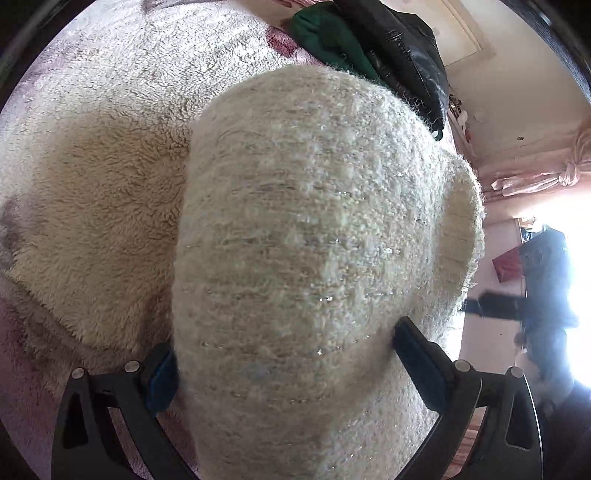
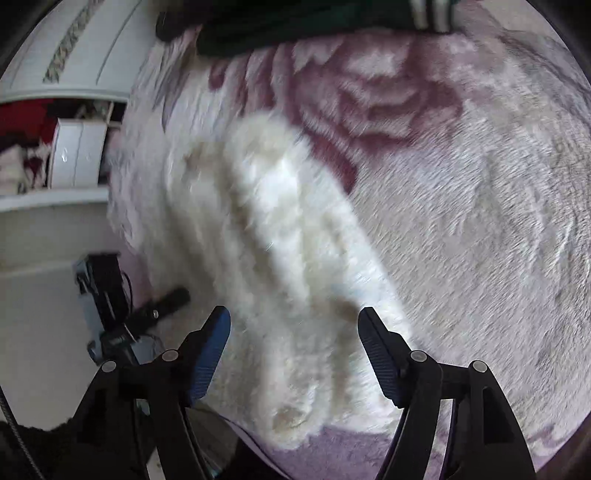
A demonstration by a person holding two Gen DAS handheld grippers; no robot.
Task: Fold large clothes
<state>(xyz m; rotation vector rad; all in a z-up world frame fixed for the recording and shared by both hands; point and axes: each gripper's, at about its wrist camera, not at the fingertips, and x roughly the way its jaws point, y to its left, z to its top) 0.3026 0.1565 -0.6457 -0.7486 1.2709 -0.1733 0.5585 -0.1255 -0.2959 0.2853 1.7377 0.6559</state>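
Observation:
A cream fuzzy knit garment with thin glittery stripes (image 1: 314, 229) fills the left wrist view. A wide fold of it passes between the fingers of my left gripper (image 1: 284, 354), whose jaws stand wide apart on either side of it; I cannot tell if they grip it. More cream fleece (image 1: 96, 192) lies to its left on the bed. In the right wrist view the same cream garment (image 2: 273, 236) lies blurred on a pink floral blanket (image 2: 461, 221). My right gripper (image 2: 295, 325) is open above the garment, holding nothing.
A black leather jacket (image 1: 402, 48) and a dark green garment (image 1: 325, 37) lie at the far side of the bed. The green garment also shows in the right wrist view (image 2: 295, 26). A white wardrobe (image 2: 74, 155) and the bed's left edge are at left.

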